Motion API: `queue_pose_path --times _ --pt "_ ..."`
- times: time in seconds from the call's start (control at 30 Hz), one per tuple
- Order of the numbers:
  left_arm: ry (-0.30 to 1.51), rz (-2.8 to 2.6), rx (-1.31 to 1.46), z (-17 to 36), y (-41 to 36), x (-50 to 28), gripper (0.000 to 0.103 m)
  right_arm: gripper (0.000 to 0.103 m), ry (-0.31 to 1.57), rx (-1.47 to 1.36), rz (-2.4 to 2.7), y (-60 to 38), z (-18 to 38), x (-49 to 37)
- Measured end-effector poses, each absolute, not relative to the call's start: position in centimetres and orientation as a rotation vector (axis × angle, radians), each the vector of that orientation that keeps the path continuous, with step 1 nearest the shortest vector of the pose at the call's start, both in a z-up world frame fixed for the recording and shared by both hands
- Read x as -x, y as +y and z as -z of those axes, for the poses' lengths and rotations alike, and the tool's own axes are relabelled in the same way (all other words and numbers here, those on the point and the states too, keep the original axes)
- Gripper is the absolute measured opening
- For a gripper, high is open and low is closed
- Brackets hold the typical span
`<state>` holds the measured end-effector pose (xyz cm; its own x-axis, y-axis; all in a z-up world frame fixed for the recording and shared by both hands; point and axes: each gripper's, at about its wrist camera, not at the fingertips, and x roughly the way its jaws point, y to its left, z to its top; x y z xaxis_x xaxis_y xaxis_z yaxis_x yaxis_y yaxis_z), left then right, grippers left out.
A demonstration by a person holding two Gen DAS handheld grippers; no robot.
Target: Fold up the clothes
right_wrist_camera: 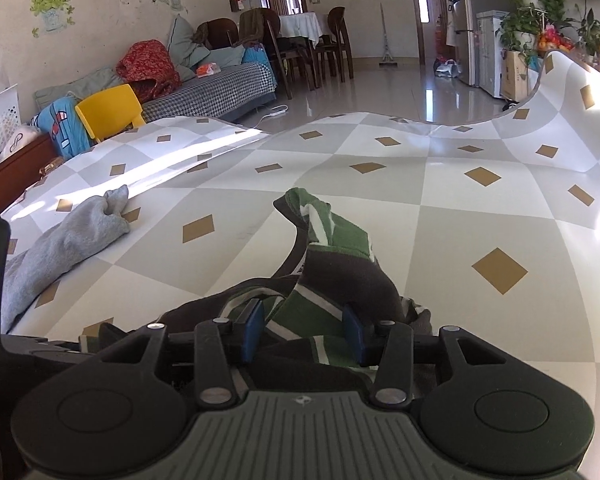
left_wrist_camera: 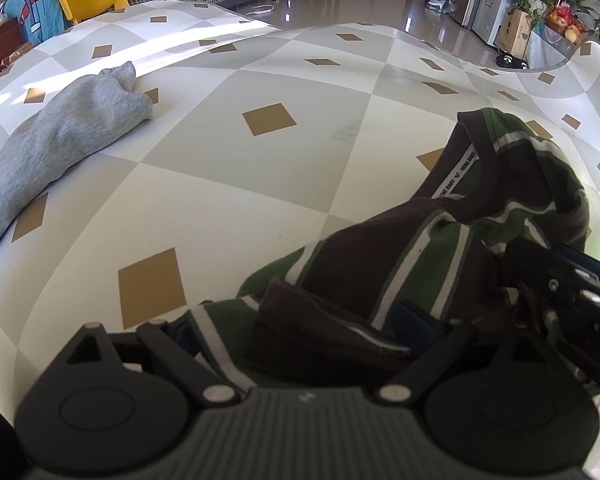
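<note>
Striped shirt (right_wrist_camera: 320,280) between right gripper (right_wrist_camera: 305,334) pads; grey garment (left_wrist_camera: 60,128) apart

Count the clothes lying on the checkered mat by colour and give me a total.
Green, brown and white striped garment: 1
Grey garment: 1
Total: 2 on the checkered mat

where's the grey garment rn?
The grey garment lies bunched at the left edge of the checked mat in both wrist views, apart from the green striped shirt near the claws.
</note>
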<state>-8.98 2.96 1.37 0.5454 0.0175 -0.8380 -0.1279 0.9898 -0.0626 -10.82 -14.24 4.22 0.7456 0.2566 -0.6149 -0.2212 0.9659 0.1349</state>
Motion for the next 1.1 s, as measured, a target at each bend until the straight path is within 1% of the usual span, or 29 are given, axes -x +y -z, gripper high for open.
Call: queue_pose_path --times 0.03,0.1,0.17,0.33,0.47,0.57,0.63,0.73,0.8,0.87,0.93,0.97,1.1 --pt "0.991 -0.087 0.126 -1.4 3.0 8.9 0.095 0.028 0.681 -0.048 -0.251 -14.3 -4.2 10.7" --pt "0.992 -0.09 0.131 -1.4 3.0 8.9 0.095 0.008 0.676 -0.041 -0.233 -14.7 -4.1 10.6" --pt "0.99 -0.096 0.137 -1.4 3.2 8.8 0.095 0.001 0.663 -0.058 -0.219 -15.2 -4.3 10.5" --pt "0.989 -0.16 0.148 -1.5 4.1 8.4 0.094 0.001 0.589 -0.096 -0.18 -16.5 -5.7 10.9" --pt "0.987 -0.197 0.172 -1.6 5.2 8.2 0.091 0.002 0.594 -0.166 -0.21 -17.3 -6.3 10.8" --pt "0.986 -0.207 0.16 -1.6 5.2 8.2 0.091 0.003 0.602 -0.162 -0.236 -17.0 -6.4 11.0" --pt "0.986 -0.208 0.153 -1.6 5.2 8.3 0.09 0.004 0.594 -0.146 -0.259 -16.5 -6.5 11.4" --pt "0.983 -0.208 0.15 -1.6 5.2 8.3 0.088 0.014 0.568 -0.107 -0.302 -15.6 -7.0 12.1" --pt "0.98 -0.209 0.147 -1.6 5.2 8.4 0.085 0.029 0.567 -0.087 -0.354 -14.9 -7.1 12.5" --pt "0.975 -0.211 0.144 -1.7 5.2 8.4 0.081 0.033 0.582 -0.071 -0.394 -14.1 -6.9 12.8" --pt "0.968 -0.216 0.137 -1.9 5.2 8.5 0.076 0.038 0.598 -0.044 -0.416 -13.4 -6.6 13.0" --pt "0.965 -0.218 0.134 -1.9 5.2 8.6 0.076 0.042 0.606 -0.028 -0.424 -13.0 -6.4 13.1" --pt "0.964 -0.218 0.142 -2.1 5.3 8.7 0.076 0.044 0.622 0.005 -0.442 -12.0 -5.7 13.3"
